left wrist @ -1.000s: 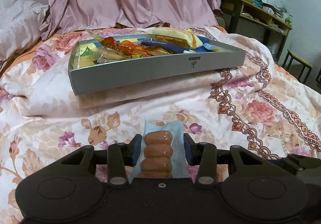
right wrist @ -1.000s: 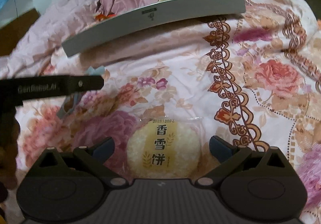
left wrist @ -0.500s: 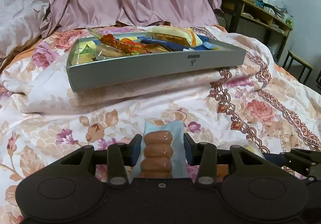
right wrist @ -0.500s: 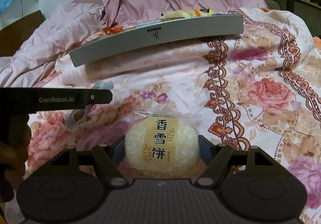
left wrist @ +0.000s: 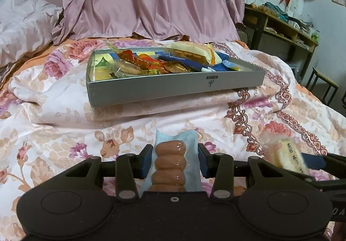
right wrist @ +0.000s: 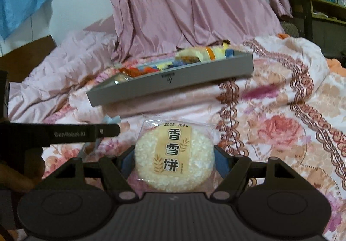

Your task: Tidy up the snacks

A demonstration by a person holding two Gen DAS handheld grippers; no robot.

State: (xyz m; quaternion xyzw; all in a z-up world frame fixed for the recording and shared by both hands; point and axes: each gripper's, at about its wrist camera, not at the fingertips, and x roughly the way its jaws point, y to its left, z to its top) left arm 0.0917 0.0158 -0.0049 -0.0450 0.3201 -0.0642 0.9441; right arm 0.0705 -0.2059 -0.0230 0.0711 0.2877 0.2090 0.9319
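The left gripper (left wrist: pixel 174 161) had its jaws clenched on a sausage pack (left wrist: pixel 170 165), 4 links visible in a pale blue wrapper, its long axis running straight forward along the fingers. The right gripper (right wrist: pixel 174 161) gripped a round rice cracker (right wrist: pixel 174 160) by its 2 side edges, the flat face up. Both snacks were held above the floral bedspread (left wrist: pixel 64 133), clear of it as far as could be judged.

The grey tray (left wrist: pixel 173 87), already crowded with wrapped snacks, lay ahead of both pairs of jaws, propped on a fold of bedding so its near wall faced them. It sat almost dead ahead of the left gripper and ahead-left of the right, so the left hand looked better lined up for the drop.

The cracker's label read "香雪饼" under the printed code "20251209"; the left gripper's arm (right wrist: pixel 71 134) carried "GenRobot.AI". The small mark on the tray wall was too small to read.
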